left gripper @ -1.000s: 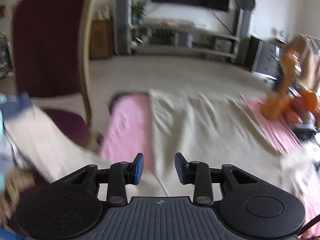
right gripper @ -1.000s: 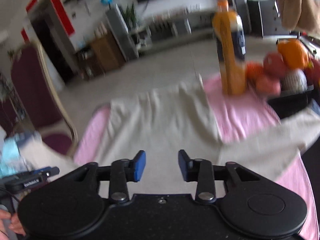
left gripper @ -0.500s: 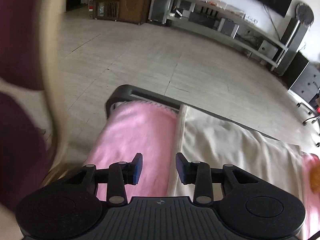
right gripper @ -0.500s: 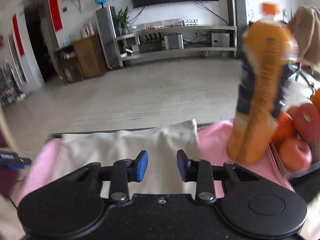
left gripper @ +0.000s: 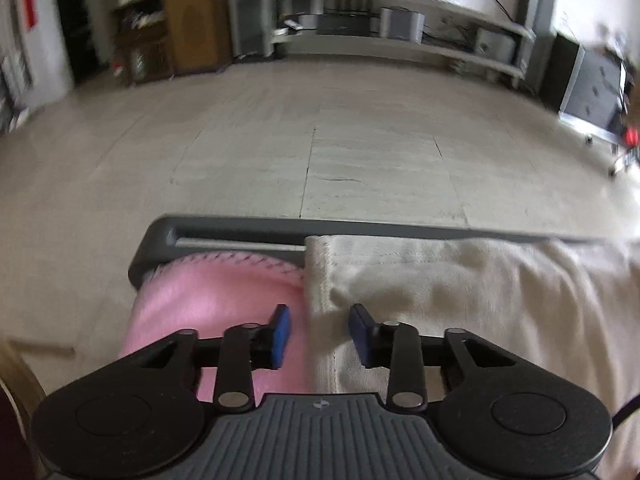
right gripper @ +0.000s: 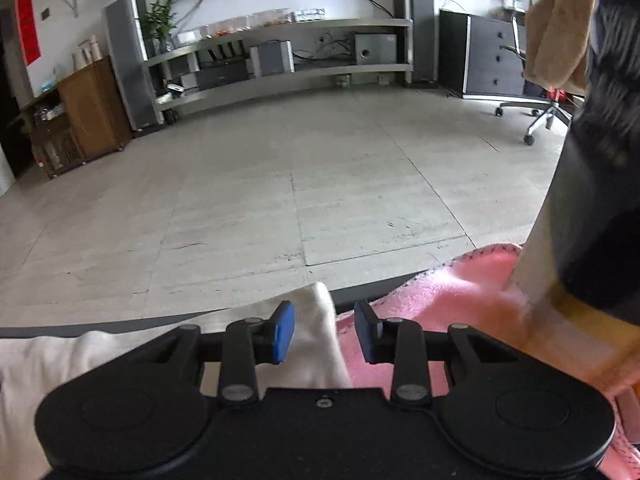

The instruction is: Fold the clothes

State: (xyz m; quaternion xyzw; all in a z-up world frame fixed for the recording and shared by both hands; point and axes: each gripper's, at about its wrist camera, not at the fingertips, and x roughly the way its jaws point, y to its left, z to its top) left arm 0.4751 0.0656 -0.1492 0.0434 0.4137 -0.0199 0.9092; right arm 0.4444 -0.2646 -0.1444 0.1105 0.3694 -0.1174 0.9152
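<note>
Beyond a tiled floor [right gripper: 320, 184] and media shelf [right gripper: 280, 36], a pink-covered counter [left gripper: 224, 236] carries a cream garment [left gripper: 460, 288]; left gripper [left gripper: 319, 334] jaws closing astride its edge, right gripper [right gripper: 324, 332] jaws parted over its corner, neither pinching.

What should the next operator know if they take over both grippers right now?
Left gripper: jaws closing around the left far corner of the cream garment, pads not yet pressing on it.
Right gripper: open, astride the garment's right far corner, no grip yet.
The garment lies spread flat on the pink blanket at the table's far edge. An orange bottle stands close on the right; mind it.
Done: both grippers are at the far corners. Left: pinch both corners and make the first fold; no fold shows yet.
</note>
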